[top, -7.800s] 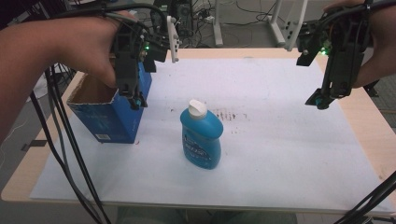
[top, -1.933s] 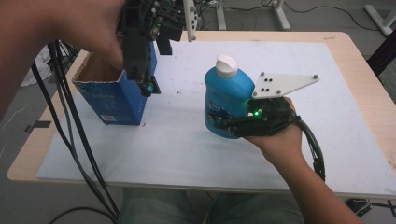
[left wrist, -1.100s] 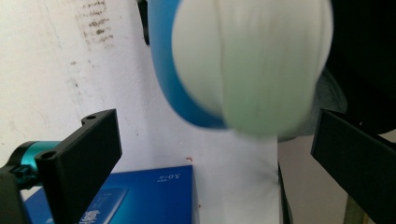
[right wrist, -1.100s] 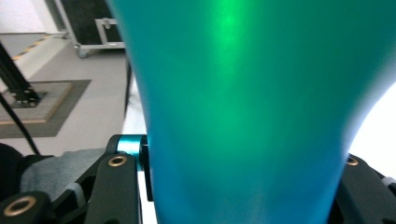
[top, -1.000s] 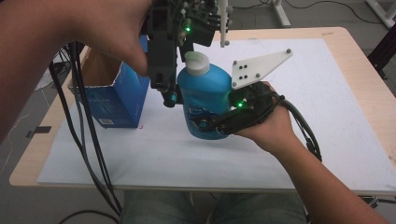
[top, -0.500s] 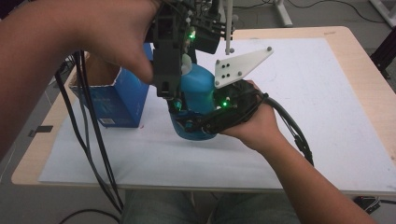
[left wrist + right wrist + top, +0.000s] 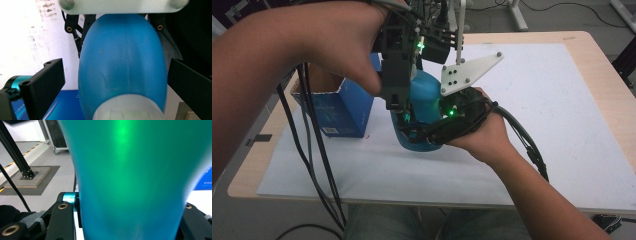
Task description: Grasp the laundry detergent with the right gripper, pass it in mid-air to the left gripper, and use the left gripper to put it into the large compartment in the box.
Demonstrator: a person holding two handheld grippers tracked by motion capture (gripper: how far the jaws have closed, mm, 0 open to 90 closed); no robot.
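Bottle [image 7: 424, 107] front and centre on the table [image 7: 592, 65], and we have both grippers on the job. We see the blue bottle standing on the white mat [image 7: 562, 125], just right of the open blue box [image 7: 339, 107] and very near it. The right gripper [image 7: 429, 131] comes in low from the right with the person's hand [image 7: 484, 132] behind it; its black linkage wraps the lower body of the bottle, and in the right gripper view the bottle [image 7: 130, 180] sits squarely between the two jaws, pressed close on both sides, so we call that a firm hold. Its grey plate [image 7: 469, 72] sticks up beside the bottle's shoulder. The left gripper [image 7: 399, 102] drops in from above, over the bottle's top. In the left gripper view, the white cap [image 7: 128, 110] and the blue shoulder [image 7: 122, 62] lie between its jaws, which stand wide with a clear gap on each side, touching nothing. Black cables [image 7: 319, 165] trail off the table's left edge.
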